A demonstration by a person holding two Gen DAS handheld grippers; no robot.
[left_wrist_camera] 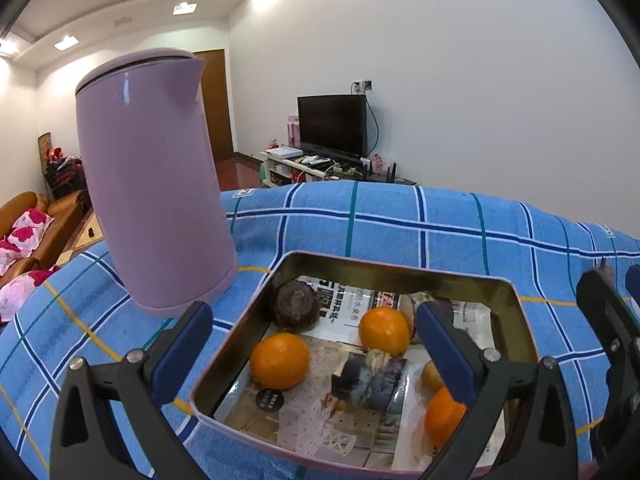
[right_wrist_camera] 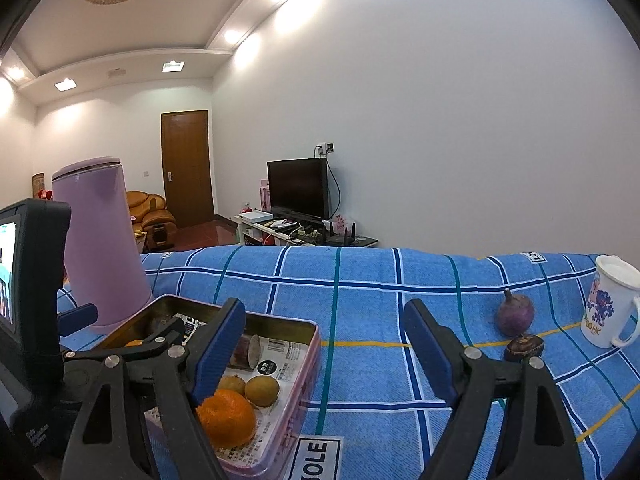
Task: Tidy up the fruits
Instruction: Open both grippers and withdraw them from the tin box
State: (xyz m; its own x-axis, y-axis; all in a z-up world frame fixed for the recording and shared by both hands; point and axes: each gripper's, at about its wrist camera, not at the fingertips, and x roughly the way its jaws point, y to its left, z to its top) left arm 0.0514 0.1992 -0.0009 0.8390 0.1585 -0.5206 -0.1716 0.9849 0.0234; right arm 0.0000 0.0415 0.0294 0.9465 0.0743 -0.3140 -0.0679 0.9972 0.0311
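A metal tin (left_wrist_camera: 240, 324) lined with newspaper sits on the blue checked cloth. In it lie three oranges (left_wrist_camera: 280, 360), a dark brown round fruit (left_wrist_camera: 296, 306), a cut purple piece and small brownish fruits (right_wrist_camera: 262, 390). My left gripper (left_wrist_camera: 316, 344) is open and empty, hovering over the tin. My right gripper (right_wrist_camera: 324, 344) is open and empty over the tin's right edge (right_wrist_camera: 316, 344). A purple round fruit (right_wrist_camera: 515, 316) and a dark brown fruit (right_wrist_camera: 524, 348) lie on the cloth to the right.
A tall purple kettle (left_wrist_camera: 152, 184) stands left of the tin. A white printed mug (right_wrist_camera: 610, 306) stands at the far right. The table's far edge drops to a room with a TV and sofa.
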